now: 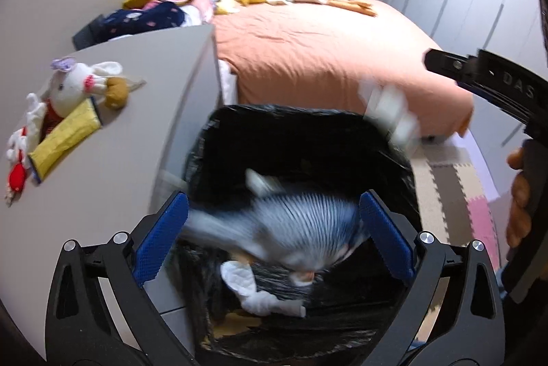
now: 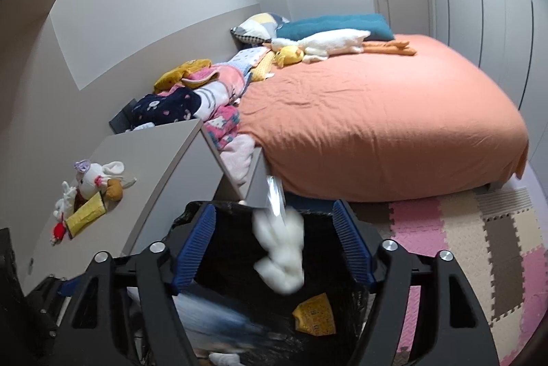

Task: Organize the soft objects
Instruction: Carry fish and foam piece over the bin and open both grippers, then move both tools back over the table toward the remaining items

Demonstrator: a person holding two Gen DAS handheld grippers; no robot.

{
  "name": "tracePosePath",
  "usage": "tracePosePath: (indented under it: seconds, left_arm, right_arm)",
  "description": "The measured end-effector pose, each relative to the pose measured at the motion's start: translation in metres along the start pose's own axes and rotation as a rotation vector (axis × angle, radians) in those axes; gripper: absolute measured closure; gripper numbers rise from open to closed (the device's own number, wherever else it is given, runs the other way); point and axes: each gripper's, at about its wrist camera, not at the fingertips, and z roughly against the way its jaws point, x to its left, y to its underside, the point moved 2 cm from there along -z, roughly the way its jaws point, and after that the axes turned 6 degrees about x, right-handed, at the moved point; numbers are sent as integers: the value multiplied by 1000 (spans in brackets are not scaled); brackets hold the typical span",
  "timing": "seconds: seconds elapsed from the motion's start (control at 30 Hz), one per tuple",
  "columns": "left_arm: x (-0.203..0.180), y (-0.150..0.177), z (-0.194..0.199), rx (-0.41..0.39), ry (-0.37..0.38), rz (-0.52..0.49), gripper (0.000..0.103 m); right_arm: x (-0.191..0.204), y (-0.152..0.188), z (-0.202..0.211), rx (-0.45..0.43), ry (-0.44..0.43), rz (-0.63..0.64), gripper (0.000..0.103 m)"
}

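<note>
To the far left of the left gripper, on the grey tabletop, a rabbit toy lies with a yellow cloth, still to be sorted. The left gripper hangs over the black bin with its jaws spread wide and nothing between them; a striped blue soft toy, blurred, appears to be dropping straight below it into the liner, beside a white item already inside.

To the right, the right gripper also stands open over the same bin, and a blurred white plush is just ahead of its fingers, apparently falling too.

To do this drop well, I would hold both grippers steady above the bin's middle until the toys land, so nothing catches the rim or snags the loose liner. Keep the jaws wide while lifting away, so the pads do not drag fabric back out. The rabbit pile looks like the nearest next pick.
</note>
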Motion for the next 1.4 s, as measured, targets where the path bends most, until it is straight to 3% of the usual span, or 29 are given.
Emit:
tracePosePath:
  seconds: [0.27, 0.67, 1.4]
  left_arm:
    - [22, 2, 0, 10, 5, 88, 6]
    - [35, 7, -2, 16, -19, 115, 6]
    - [119, 17, 9, 18, -110, 234, 6]
  right_arm:
    - [2, 2, -1, 5, -11, -1, 27]
    - [22, 5, -16, 43, -42, 27, 27]
    - [105, 8, -62, 130, -122, 134, 27]
